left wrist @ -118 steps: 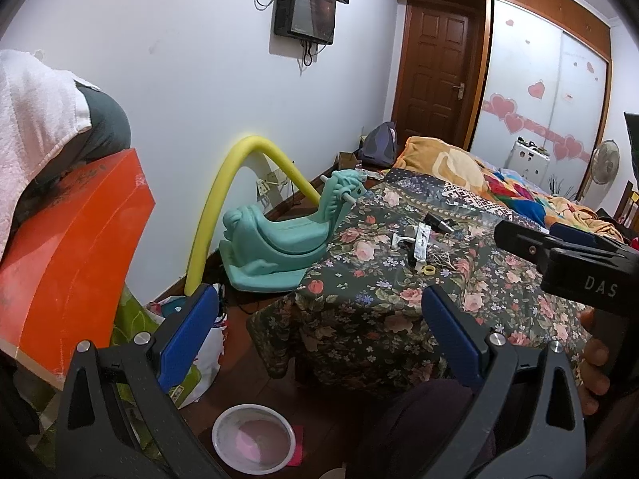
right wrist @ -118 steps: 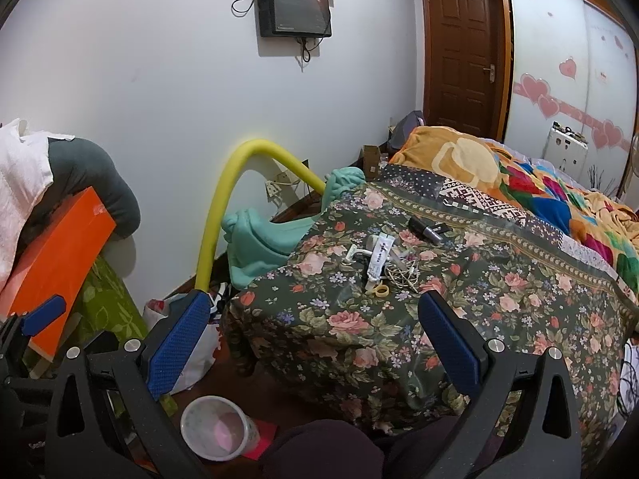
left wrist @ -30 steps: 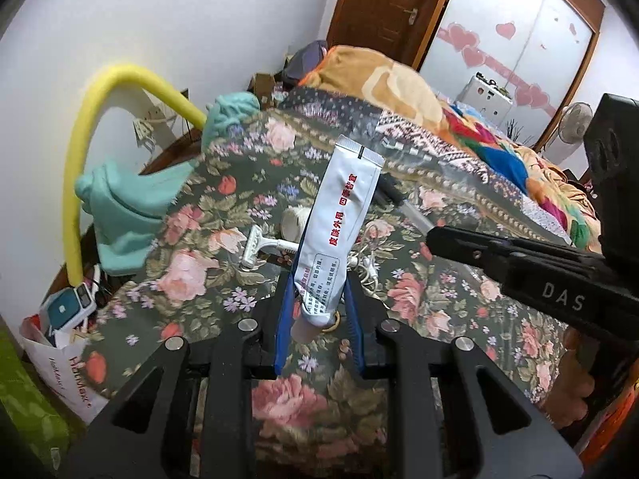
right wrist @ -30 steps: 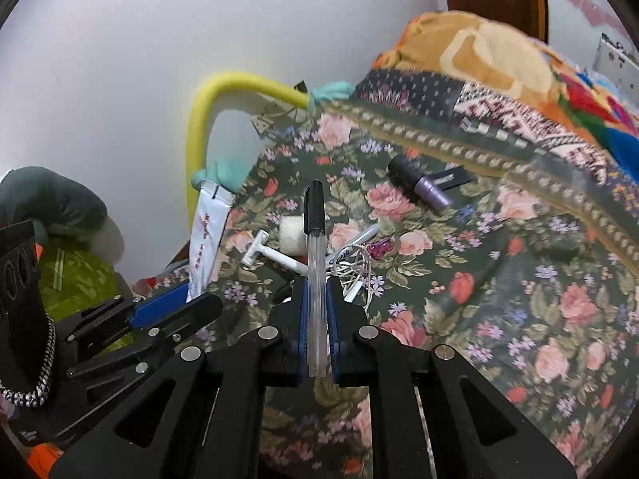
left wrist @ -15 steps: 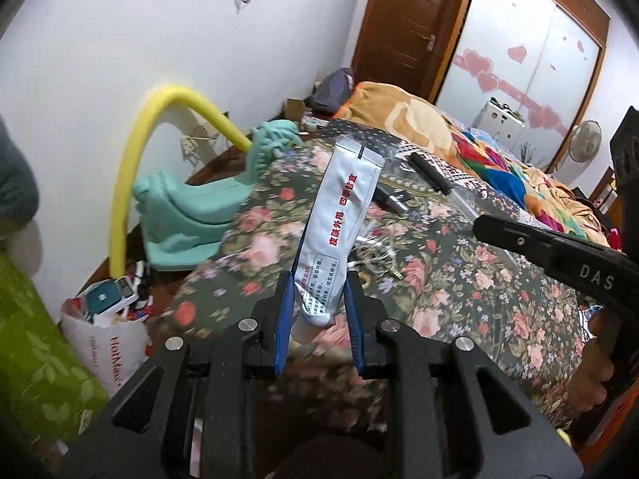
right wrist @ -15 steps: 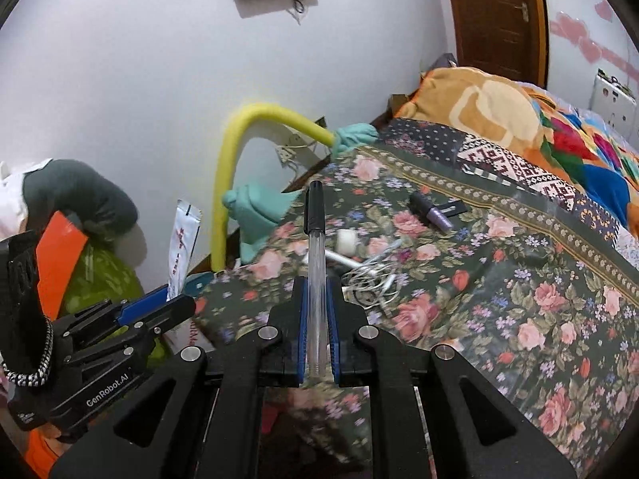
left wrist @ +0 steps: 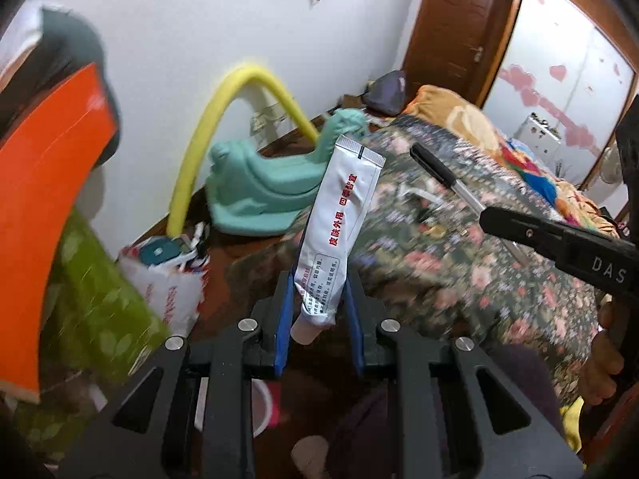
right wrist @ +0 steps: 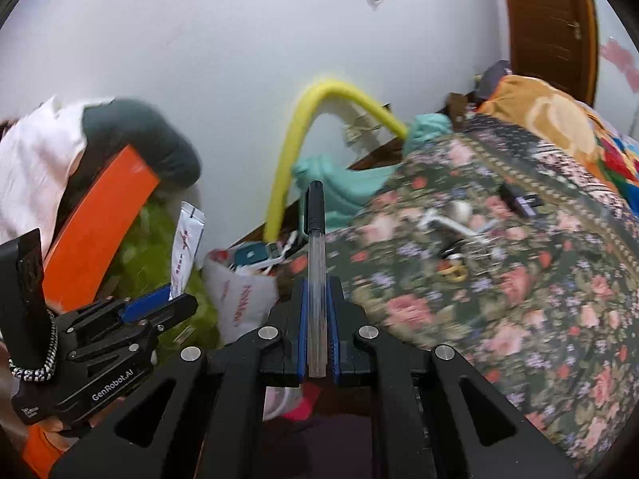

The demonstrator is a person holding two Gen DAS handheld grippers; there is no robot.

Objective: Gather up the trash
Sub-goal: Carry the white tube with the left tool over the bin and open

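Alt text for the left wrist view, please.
The left gripper is shut on a white tube with red print, held upright. At right, the right gripper holds a black-capped pen over a floral bedspread.

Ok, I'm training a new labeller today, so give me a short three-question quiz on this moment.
1. True or false: the left gripper holds a white tube.
2. What does the right gripper hold? A) razor B) pen C) cable
3. Fill in: the razor lies on the ___ bedspread.

Key: 1 true; 2 B, the pen; 3 flowered.
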